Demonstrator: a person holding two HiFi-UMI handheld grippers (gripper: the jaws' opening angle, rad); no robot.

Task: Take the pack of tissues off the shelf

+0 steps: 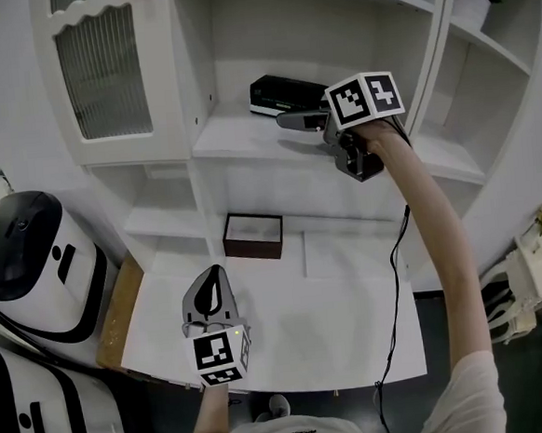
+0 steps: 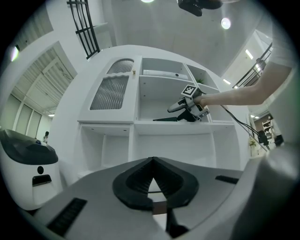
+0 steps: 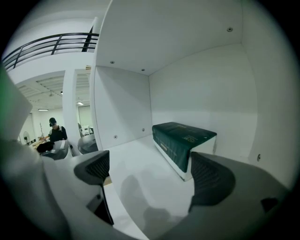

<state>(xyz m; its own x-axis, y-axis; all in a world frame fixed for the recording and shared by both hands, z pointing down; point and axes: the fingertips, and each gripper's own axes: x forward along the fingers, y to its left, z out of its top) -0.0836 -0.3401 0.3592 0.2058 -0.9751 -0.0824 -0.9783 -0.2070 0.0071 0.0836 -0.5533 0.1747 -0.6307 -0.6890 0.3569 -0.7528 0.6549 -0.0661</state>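
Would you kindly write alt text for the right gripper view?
The right gripper, jaws wide apart, faces a dark green pack of tissues lying on a white shelf, ahead of the jaws and not yet gripped. A person stands far off at left.

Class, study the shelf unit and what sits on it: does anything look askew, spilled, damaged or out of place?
Nothing stands out. The pack of tissues lies flat and intact on its shelf, the dark box sits upright lower down, and nothing is spilled.
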